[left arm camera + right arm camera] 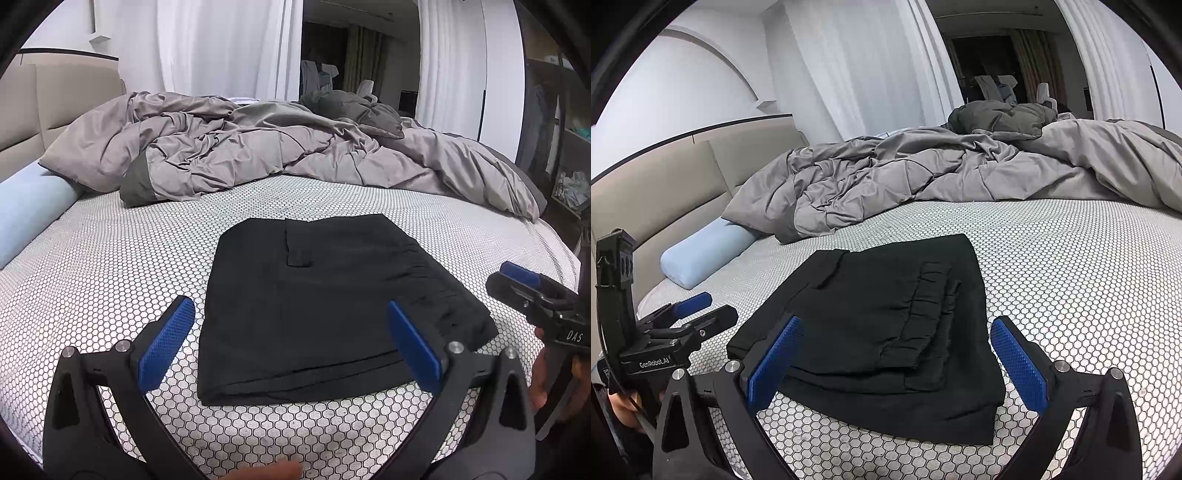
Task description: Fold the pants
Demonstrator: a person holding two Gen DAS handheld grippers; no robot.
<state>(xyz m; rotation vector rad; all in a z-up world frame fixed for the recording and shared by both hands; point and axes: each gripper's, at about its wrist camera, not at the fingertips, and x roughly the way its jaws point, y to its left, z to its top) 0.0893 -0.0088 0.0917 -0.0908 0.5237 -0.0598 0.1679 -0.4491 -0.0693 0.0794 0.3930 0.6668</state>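
Black pants [317,306] lie folded into a compact rectangle on the honeycomb-patterned bed sheet [110,280]. In the right wrist view the pants [879,332] show a gathered waistband on top. My left gripper [291,339] hovers open just above the near edge of the pants, blue pads spread wide with nothing between them. My right gripper [897,354] is open too, over the near corner of the pants. Each gripper shows in the other's view: the right gripper [532,291] at the far right, the left gripper [690,314] at the far left.
A crumpled grey duvet [258,147] lies heaped across the back of the bed. A light blue bolster pillow [705,254] rests by the beige padded headboard [657,192]. White curtains and a dark doorway stand behind. A hand [543,384] holds the right gripper's handle.
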